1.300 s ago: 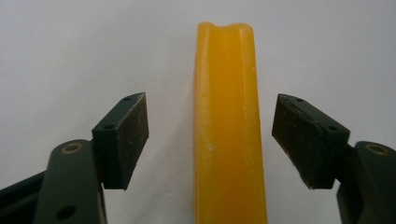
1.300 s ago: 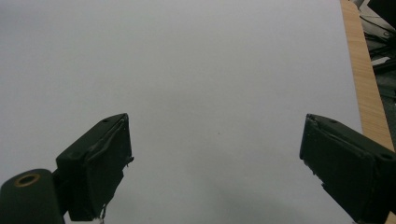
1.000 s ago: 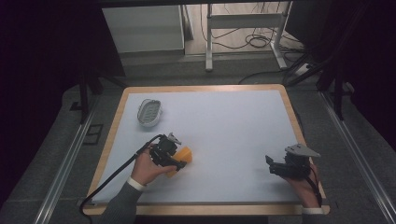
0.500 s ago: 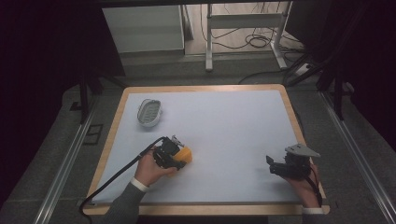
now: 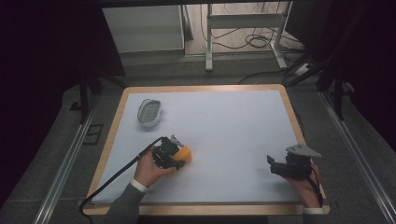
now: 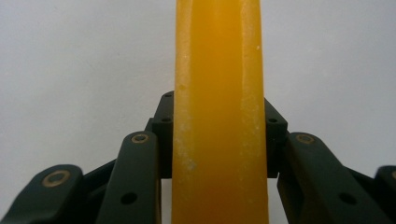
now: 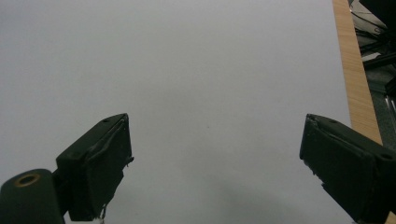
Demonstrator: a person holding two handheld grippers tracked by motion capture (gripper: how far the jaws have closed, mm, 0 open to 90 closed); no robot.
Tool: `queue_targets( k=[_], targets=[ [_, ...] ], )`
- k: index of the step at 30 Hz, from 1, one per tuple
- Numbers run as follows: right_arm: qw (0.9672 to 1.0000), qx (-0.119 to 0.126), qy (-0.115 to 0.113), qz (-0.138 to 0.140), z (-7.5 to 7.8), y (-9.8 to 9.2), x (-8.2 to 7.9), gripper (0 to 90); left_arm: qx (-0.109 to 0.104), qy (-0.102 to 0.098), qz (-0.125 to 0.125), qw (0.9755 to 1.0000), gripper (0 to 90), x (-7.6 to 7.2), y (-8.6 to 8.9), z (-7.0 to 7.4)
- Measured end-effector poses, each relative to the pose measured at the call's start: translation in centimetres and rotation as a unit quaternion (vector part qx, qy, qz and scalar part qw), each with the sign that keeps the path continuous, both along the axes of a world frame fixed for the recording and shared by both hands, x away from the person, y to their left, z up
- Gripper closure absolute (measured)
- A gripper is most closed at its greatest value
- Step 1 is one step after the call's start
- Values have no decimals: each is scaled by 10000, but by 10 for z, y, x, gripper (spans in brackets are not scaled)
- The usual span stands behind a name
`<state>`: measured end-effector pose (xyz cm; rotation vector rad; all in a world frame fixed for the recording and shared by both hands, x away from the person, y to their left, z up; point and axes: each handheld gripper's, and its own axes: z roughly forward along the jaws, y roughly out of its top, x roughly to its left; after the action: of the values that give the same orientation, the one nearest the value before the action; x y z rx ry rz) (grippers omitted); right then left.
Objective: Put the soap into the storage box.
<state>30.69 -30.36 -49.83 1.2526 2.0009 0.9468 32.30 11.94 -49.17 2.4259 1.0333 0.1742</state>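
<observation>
Clamping an orange block [image 6: 219,112], the left gripper [image 5: 173,156] sits lower left of centre in the high view, its jaws having just closed on the block; the right gripper [image 7: 215,163] rests lower right, jaws spread wide over the bare white table [image 5: 233,121]; a grey dish [image 5: 150,112] lies upper left.

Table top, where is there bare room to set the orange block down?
The widest bare patch is the table middle and far right, between the soap dish and the right gripper. The near strip between both grippers is free too. It is crowded at the near left, where the left gripper clamps the orange block.
</observation>
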Motion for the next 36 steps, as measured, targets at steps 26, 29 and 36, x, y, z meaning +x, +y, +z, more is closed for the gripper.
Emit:
queue_targets(
  k=[26, 29, 36],
  targets=[
    [10000, 2, -38, -60, 2, -4, -1, 93, -324, -201, 170, 9991, 611, 5, 26, 26],
    [10000, 3, -35, -64, 2, -4, -1, 93, -373, -245, 182, 9988, 611, 5, 28, 29],
    [10000, 9, -42, -89, 3, -5, -1, 93, -422, -309, 238, 9983, 611, 7, 33, 35]
  ],
)
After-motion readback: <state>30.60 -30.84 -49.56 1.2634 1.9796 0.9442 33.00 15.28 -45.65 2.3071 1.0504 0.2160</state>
